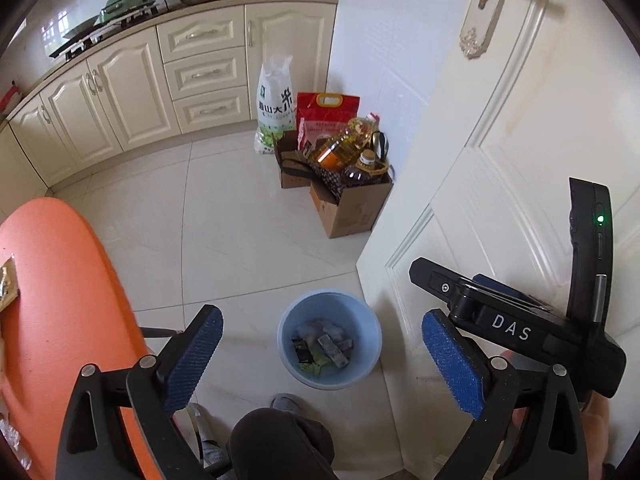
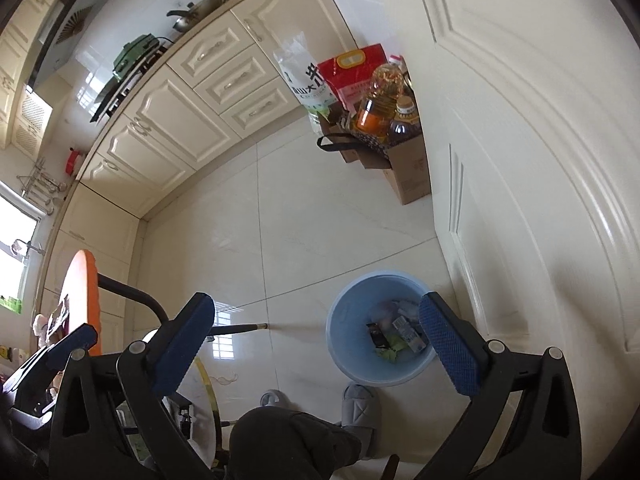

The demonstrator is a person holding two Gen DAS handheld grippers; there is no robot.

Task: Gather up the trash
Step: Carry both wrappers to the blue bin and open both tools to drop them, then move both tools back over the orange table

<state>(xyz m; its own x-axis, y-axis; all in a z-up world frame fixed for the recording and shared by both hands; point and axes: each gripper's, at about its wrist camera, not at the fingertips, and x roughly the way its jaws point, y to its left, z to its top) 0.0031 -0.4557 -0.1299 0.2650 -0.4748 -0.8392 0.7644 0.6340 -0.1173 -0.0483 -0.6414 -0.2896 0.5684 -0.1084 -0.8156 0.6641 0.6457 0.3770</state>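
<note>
A light blue trash bucket (image 1: 366, 330) stands on the tiled floor by the white door, with several wrappers and small cartons (image 1: 322, 350) inside. It also shows in the right wrist view (image 2: 340, 320), its trash (image 2: 394, 338) visible. My left gripper (image 1: 324, 362) is open and empty, held above the bucket. My right gripper (image 2: 320, 350) is open and empty, its right finger over the bucket's rim. The right gripper also shows in the left wrist view (image 1: 444, 300), to the right of the bucket. A gold wrapper (image 1: 8, 286) lies on the orange table (image 1: 60, 300).
A white door (image 1: 500, 140) stands close on the right. Cardboard boxes (image 1: 352, 204) with oil bottles and rice bags sit near the cabinets (image 1: 132, 88). My knee (image 1: 276, 440) and a grey slipper (image 2: 360, 412) are below. The orange table's edge (image 2: 86, 300) is left.
</note>
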